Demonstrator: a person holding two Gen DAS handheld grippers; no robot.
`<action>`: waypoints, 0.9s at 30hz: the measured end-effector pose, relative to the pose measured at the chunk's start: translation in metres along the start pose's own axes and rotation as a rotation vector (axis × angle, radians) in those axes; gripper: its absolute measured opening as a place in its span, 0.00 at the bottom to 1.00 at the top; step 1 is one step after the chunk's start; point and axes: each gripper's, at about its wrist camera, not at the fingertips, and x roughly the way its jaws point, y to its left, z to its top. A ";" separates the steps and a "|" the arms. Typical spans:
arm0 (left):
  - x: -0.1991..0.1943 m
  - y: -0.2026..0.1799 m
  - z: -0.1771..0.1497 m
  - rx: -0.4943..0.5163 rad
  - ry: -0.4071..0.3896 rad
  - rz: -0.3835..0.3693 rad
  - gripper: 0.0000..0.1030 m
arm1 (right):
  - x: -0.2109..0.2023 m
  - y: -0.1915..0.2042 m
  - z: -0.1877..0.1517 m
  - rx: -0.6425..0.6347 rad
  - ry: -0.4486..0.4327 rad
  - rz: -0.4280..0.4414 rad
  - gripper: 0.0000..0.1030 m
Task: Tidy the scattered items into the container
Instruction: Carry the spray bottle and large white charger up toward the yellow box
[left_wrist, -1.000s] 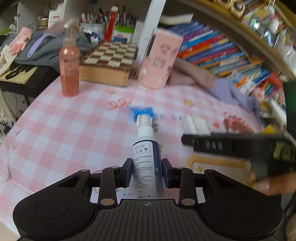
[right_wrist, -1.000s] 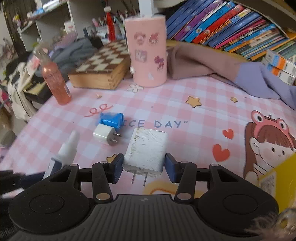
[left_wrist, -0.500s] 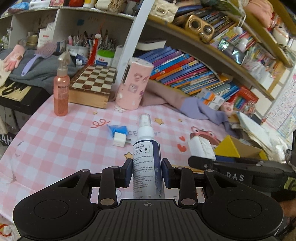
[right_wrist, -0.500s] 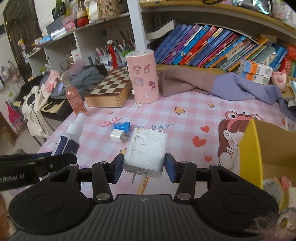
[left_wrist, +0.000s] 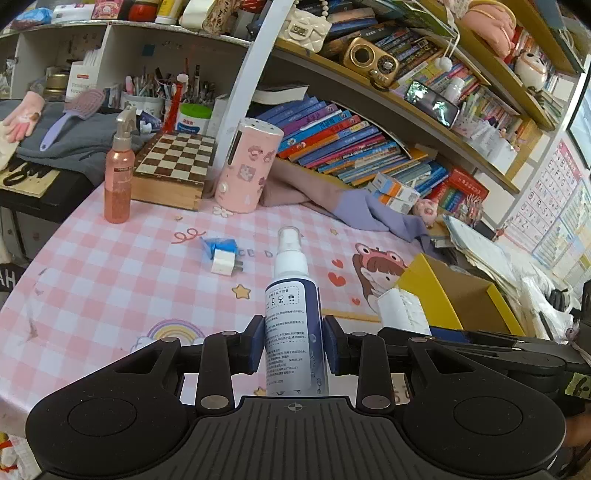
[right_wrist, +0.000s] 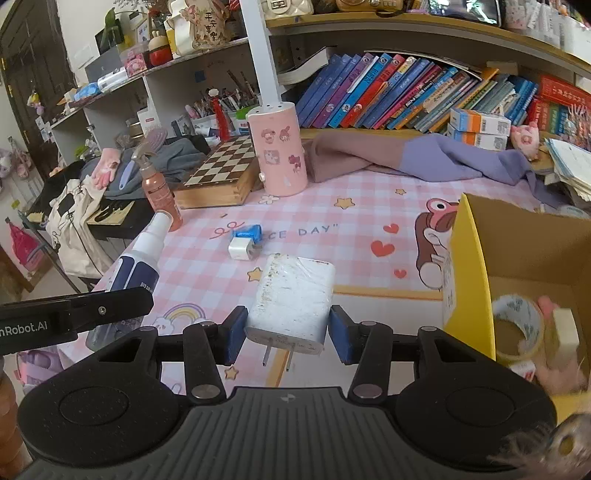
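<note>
My left gripper (left_wrist: 293, 343) is shut on a white-and-navy spray bottle (left_wrist: 293, 317), held above the pink checked table; the bottle also shows in the right wrist view (right_wrist: 138, 264). My right gripper (right_wrist: 286, 334) is shut on a large white charger block (right_wrist: 291, 301), prongs pointing toward the camera; it also shows in the left wrist view (left_wrist: 402, 310). The yellow cardboard box (right_wrist: 476, 266) stands to the right; inside it lie a tape roll (right_wrist: 517, 328) and a white block (right_wrist: 563, 334). A small white plug (right_wrist: 240, 249) and a blue object (right_wrist: 245, 232) lie on the table.
A pink cylinder (right_wrist: 279, 147), a wooden chessboard box (right_wrist: 218, 177) and a pink spray bottle (right_wrist: 157, 188) stand at the table's back. A purple-brown cloth (right_wrist: 406, 155) lies before the bookshelf (right_wrist: 406, 92). Papers (right_wrist: 569, 162) pile up at the far right.
Both grippers have risen and pulled back from the table with their items. The yellow box has come into view at the right, now close beside the right gripper.
</note>
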 end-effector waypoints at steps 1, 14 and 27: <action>-0.003 0.000 -0.002 0.001 0.001 -0.002 0.31 | -0.003 0.001 -0.003 0.003 -0.001 -0.003 0.44; -0.045 -0.007 -0.032 0.044 0.014 -0.048 0.31 | -0.050 0.017 -0.048 0.063 -0.024 -0.039 0.44; -0.067 -0.017 -0.061 0.092 0.068 -0.141 0.31 | -0.099 0.026 -0.104 0.166 -0.030 -0.118 0.44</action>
